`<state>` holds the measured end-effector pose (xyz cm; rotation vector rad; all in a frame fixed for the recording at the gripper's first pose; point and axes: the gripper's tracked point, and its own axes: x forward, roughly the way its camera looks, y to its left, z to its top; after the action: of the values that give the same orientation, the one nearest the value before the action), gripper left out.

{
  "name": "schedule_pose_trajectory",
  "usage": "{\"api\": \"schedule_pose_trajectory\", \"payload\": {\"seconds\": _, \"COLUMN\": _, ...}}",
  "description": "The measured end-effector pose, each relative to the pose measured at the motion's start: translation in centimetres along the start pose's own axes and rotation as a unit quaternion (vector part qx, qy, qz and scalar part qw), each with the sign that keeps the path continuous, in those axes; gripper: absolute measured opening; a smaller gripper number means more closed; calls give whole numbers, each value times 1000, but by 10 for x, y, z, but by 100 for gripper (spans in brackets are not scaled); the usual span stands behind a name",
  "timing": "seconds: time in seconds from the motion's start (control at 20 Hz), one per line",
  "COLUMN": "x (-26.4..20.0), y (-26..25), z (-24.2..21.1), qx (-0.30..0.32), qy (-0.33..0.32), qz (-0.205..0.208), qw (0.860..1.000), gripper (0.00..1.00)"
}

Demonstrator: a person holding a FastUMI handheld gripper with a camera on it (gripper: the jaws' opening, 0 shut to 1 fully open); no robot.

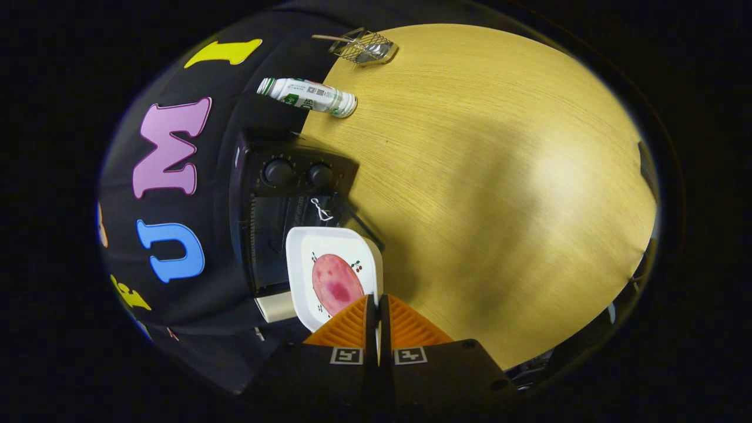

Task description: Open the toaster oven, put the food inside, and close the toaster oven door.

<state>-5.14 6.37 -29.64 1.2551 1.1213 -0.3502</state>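
spanning most of the view, the wooden surface (pixel 499 176) carries every item. toaster oven (pixel 282 217) stands against the booth wall, two knobs visible; its door state is hard to make out, the interior dark and partly hidden behind the plate. white plate (pixel 314 247) held edge-on, its rim pinched between the claw (pixel 376 305) fingers, which sit narrow with the edge between them. food (pixel 336 284), a pinkish slice, lies on the plate just ahead of the fingertips. bottle (pixel 308 96) lies on its side beyond the oven. wire rack (pixel 364 47), farthest, detail unclear.
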Motion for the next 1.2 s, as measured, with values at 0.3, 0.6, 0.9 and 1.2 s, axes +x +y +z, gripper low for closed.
{"api": "schedule_pose_trajectory", "payload": {"seconds": 0.3, "x": 64, "y": 54, "z": -28, "qx": 88, "qy": -60, "qz": 9, "qw": 994, "gripper": 5}}
{"api": "schedule_pose_trajectory", "payload": {"seconds": 0.6, "x": 117, "y": 79, "z": -24, "qx": 165, "qy": -124, "qz": 0, "qw": 978, "gripper": 5}}
{"api": "schedule_pose_trajectory", "payload": {"seconds": 0.9, "x": 151, "y": 110, "z": -5, "qx": 198, "qy": -161, "qz": 5, "qw": 967, "gripper": 5}}
{"api": "schedule_pose_trajectory", "payload": {"seconds": 1.2, "x": 173, "y": 132, "z": -3, "qx": 203, "qy": -160, "qz": 0, "qw": 966, "gripper": 5}}
